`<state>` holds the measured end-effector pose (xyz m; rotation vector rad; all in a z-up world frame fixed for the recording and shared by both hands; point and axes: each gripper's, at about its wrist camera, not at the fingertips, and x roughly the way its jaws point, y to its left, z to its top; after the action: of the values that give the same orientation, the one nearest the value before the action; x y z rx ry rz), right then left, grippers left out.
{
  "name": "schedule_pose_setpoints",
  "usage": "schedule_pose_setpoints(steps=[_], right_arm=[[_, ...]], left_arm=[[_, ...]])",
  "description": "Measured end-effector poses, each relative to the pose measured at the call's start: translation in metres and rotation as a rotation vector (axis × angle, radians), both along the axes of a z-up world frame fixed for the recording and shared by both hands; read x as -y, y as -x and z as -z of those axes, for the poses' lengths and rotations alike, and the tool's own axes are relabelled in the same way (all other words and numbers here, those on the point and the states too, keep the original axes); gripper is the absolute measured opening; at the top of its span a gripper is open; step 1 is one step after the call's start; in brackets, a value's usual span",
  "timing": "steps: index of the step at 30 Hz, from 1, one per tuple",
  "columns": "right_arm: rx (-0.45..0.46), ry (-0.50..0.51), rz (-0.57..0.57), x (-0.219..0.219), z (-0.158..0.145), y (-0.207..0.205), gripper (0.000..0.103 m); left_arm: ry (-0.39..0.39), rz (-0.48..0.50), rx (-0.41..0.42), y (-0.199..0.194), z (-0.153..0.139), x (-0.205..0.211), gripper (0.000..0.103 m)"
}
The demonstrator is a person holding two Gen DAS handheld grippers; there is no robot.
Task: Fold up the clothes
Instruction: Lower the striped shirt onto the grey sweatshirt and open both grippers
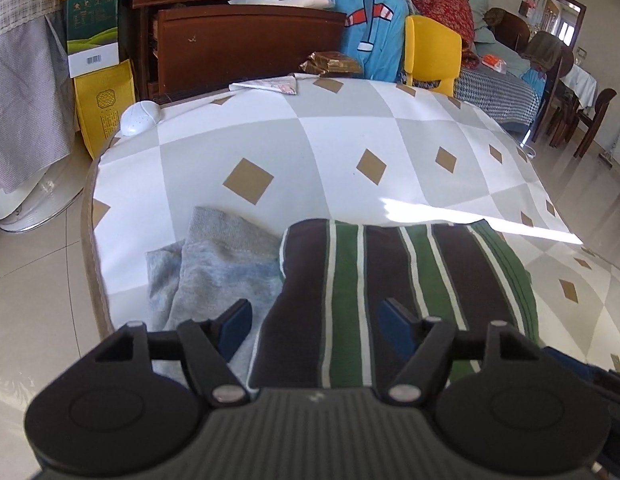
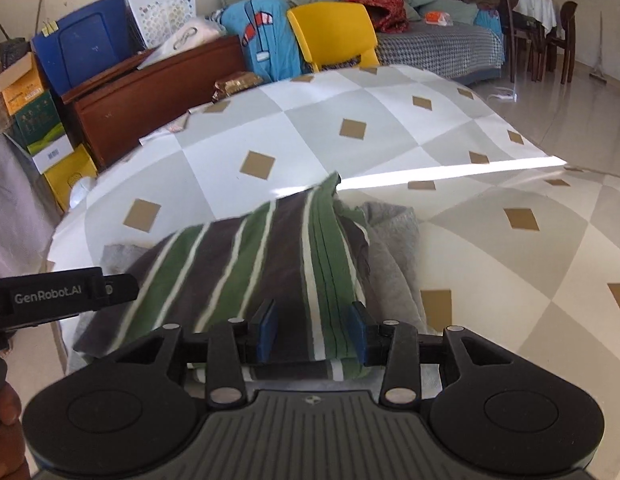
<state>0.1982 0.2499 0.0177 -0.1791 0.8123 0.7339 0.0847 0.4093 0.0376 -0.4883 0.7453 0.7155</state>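
Observation:
A folded shirt with green, dark brown and white stripes (image 1: pixel 393 280) lies near the front edge of the table (image 1: pixel 310 152), on top of a grey garment (image 1: pixel 214 264). My left gripper (image 1: pixel 315 326) is open over the shirt's left end; one blue pad hangs over the grey cloth, the other over the stripes. My right gripper (image 2: pixel 311 332) is open too, its blue pads straddling the striped shirt (image 2: pixel 246 264) at its near right edge without pinching it. The grey garment (image 2: pixel 393 248) sticks out on the right. A black finger (image 2: pixel 118 286) of the left gripper shows at the left edge.
The tablecloth (image 2: pixel 310 148) has grey and white squares with tan diamonds. A white oval object (image 1: pixel 140 118) and papers (image 1: pixel 266 86) sit at its far edge. Behind stand a wooden cabinet (image 1: pixel 246 48), a yellow chair (image 1: pixel 431 52), boxes and piled clothes. Tiled floor lies on both sides.

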Motion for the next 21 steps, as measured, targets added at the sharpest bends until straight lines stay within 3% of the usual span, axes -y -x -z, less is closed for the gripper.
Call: schedule_pose_setpoints(steps=[6,11,17,21], right_arm=[[-0.117,-0.057,0.11,0.025,0.019,-0.011,0.043],[-0.077,-0.022,0.108,0.024,0.007,-0.001,0.043],[-0.068,-0.014,0.135,0.037,-0.008,0.017,0.044],[-0.065,0.022,0.143,0.045,-0.013,0.031,0.045]], left_arm=[[0.043,0.02,-0.063,-0.004,0.025,0.007,0.073],[0.089,-0.004,-0.086,0.0,0.037,0.002,0.075],[0.065,0.012,-0.086,0.008,0.028,0.01,0.078],[0.037,0.038,-0.062,0.018,0.016,0.022,0.094]])
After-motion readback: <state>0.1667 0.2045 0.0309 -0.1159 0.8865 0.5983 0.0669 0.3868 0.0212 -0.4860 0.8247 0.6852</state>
